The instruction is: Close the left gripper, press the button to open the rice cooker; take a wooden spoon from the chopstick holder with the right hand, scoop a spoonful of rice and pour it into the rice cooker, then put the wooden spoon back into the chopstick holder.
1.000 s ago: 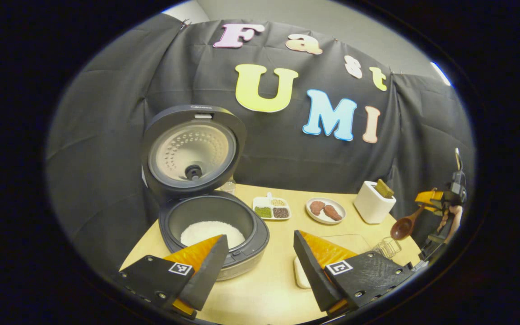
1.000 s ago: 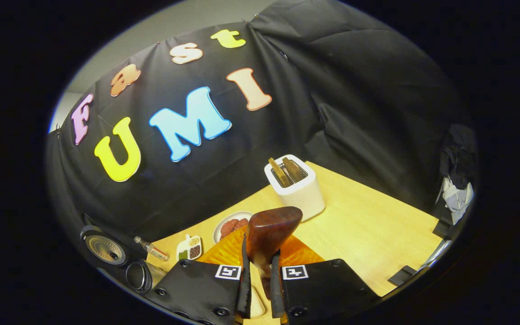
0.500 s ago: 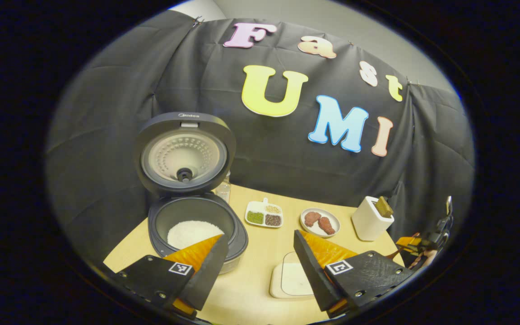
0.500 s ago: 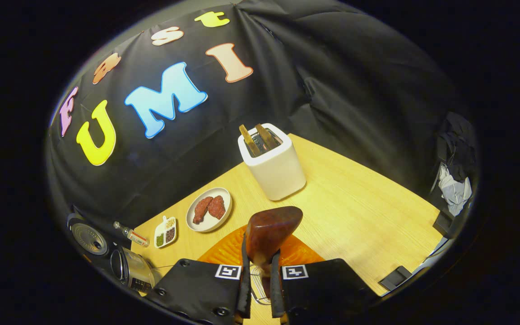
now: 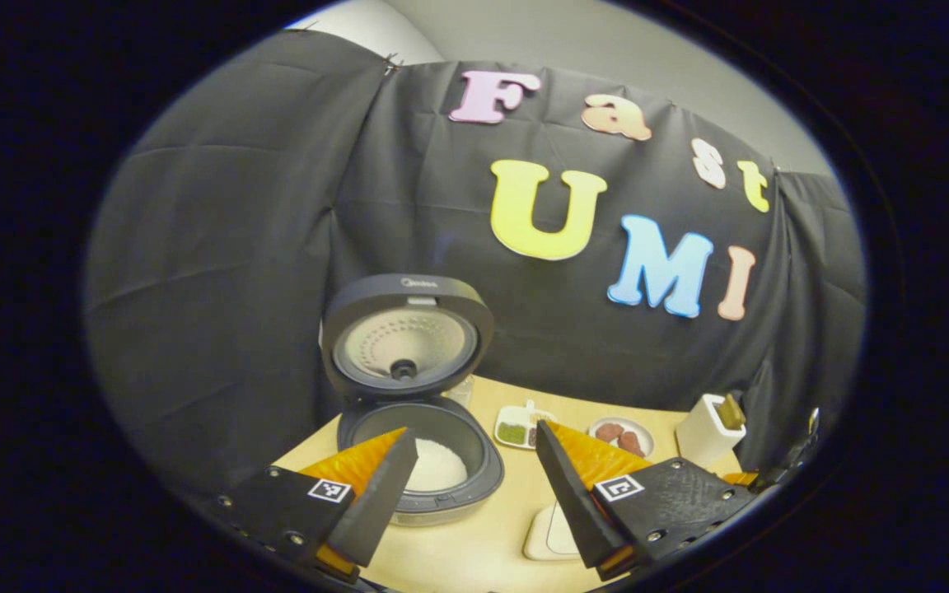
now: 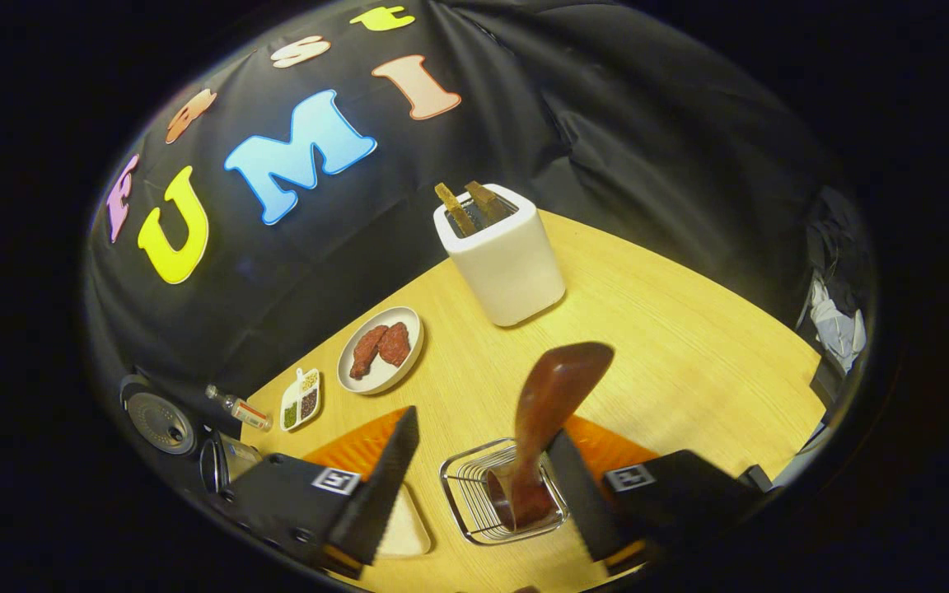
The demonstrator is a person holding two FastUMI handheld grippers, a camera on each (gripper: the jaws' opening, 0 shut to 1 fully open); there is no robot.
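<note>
Glossy wooden spoon point(image 6: 553, 395); wire holder point(image 6: 474, 494)

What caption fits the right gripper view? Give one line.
Open right gripper over the wire chopstick holder, wooden spoon standing inside, released.

A staged kitchen booth: black cloth is hanging behind a wooden table point(image 6: 672, 346) bearing a rice cooker point(image 5: 421, 445), toaster point(image 6: 501, 259) and plated food point(image 6: 381, 349).

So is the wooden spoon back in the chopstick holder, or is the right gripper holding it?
In the holder. The wooden spoon stands handle-down in the wire chopstick holder, bowl up, and the right gripper is open around it.
</note>
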